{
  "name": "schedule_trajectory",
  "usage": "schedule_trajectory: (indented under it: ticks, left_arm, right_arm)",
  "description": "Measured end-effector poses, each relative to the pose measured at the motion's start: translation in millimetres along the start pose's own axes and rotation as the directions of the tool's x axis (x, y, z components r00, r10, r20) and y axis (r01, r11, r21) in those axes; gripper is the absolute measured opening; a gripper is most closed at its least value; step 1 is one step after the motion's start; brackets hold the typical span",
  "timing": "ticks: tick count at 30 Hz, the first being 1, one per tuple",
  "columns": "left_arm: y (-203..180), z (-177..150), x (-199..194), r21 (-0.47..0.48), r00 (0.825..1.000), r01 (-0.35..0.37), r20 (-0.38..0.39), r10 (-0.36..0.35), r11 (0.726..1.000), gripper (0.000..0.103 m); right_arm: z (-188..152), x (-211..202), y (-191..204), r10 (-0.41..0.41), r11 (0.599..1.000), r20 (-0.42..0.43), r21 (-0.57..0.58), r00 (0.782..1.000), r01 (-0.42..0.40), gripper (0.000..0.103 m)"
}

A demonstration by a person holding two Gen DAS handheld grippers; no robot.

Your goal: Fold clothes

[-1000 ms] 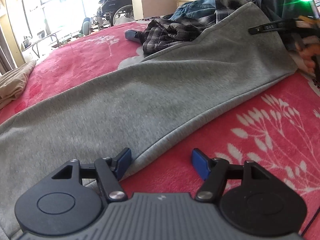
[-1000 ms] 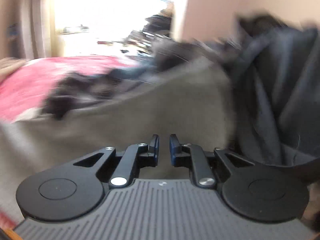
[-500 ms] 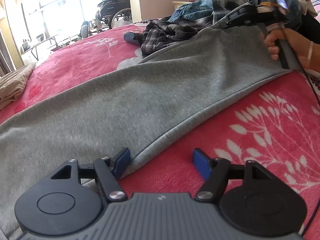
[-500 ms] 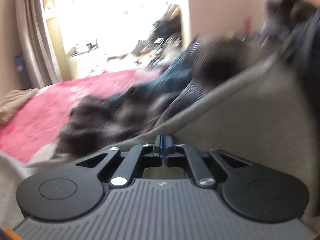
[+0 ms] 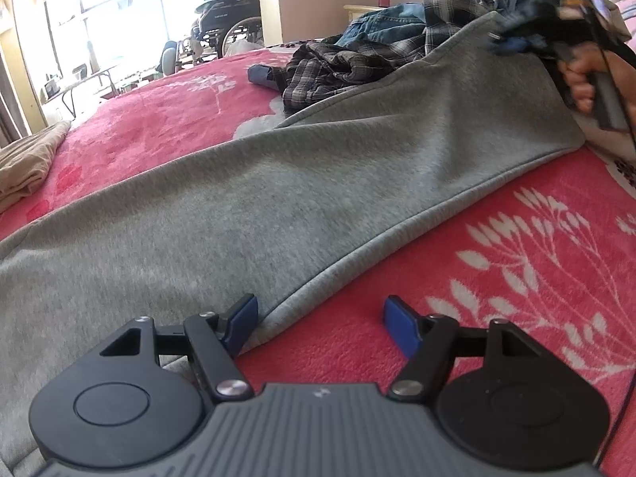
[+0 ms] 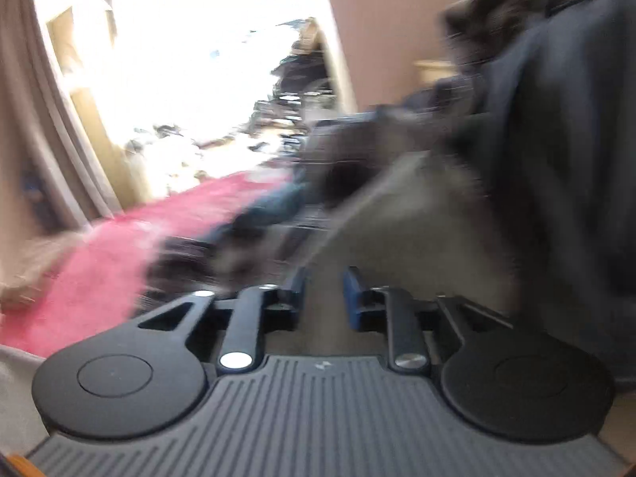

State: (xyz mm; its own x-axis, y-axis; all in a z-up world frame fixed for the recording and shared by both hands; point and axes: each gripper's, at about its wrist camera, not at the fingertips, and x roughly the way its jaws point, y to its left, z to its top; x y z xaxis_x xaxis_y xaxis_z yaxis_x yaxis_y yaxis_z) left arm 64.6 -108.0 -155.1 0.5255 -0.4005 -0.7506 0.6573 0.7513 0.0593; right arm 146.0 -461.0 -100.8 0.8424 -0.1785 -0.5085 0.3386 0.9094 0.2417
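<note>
Left hand-held gripper [image 5: 318, 320] spread wide, near hem of grey garment [image 5: 278, 198] between its fingers. Right hand-held gripper [image 6: 324, 292] slightly parted over the far right end; blurred, grip unclear. Garment lies long across the bed [image 5: 516, 278]. Judged mid-fold: next, pinch hem.

Grey sweat garment [image 5: 302, 183] lying stretched across the pink floral bedspread [image 5: 497, 278]

It is lying mostly flat, its hemmed edge running diagonally, its far end rising against a heap of plaid shirts [image 5: 357, 59] and denim [image 5: 381, 20]; in the blurred right wrist view it is showing as grey cloth [image 6: 397, 238].
</note>
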Motion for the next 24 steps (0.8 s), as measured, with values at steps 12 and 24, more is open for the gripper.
schedule_trajectory:
  ticks: [12, 24]
  left_arm:
    - [78.7, 11.1, -137.4, -0.307, 0.981, -0.043, 0.169, 0.099, 0.951, 0.076]
    - [135.7, -58.1, -253.4, -0.421, 0.977, -0.213, -0.107, 0.184, 0.882, 0.078]
  right_arm:
    - [16.6, -115.4, 8.4, 0.378, 0.926, -0.03, 0.024, 0.925, -0.378, 0.041]
    - [-3.0, -206.1, 66.1, 0.709, 0.678, -0.298, 0.037, 0.639, -0.734, 0.045]
